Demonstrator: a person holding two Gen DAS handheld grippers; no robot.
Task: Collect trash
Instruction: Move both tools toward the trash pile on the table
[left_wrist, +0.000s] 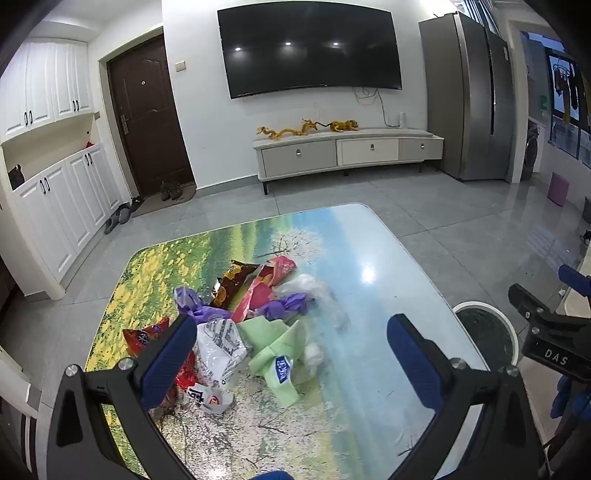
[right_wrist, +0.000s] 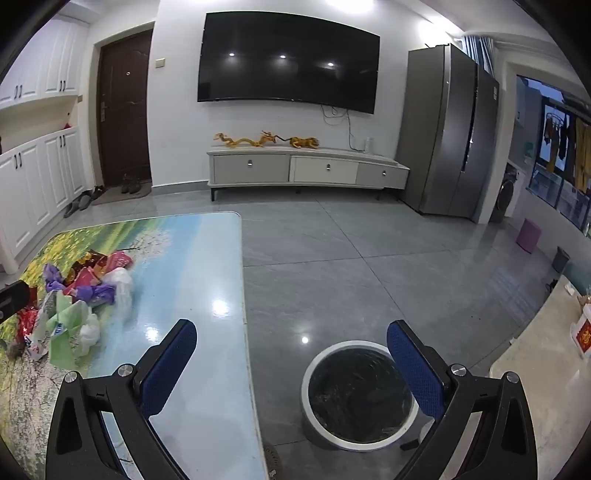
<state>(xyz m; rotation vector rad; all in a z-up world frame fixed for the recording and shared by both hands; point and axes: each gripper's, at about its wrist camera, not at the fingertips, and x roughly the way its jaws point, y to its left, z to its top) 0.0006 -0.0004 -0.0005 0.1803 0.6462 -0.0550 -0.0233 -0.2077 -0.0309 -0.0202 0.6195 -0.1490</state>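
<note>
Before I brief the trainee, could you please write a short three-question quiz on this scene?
1. True or false: the left tool holds a wrapper.
2. The trash bin stands: A) on the table, B) on the floor beside the table, C) under the TV.
3. Fill in: the wrappers lie in a pile on the ____.

Key: 1 false, both tools are open and empty. 2 B. 3 table.
</note>
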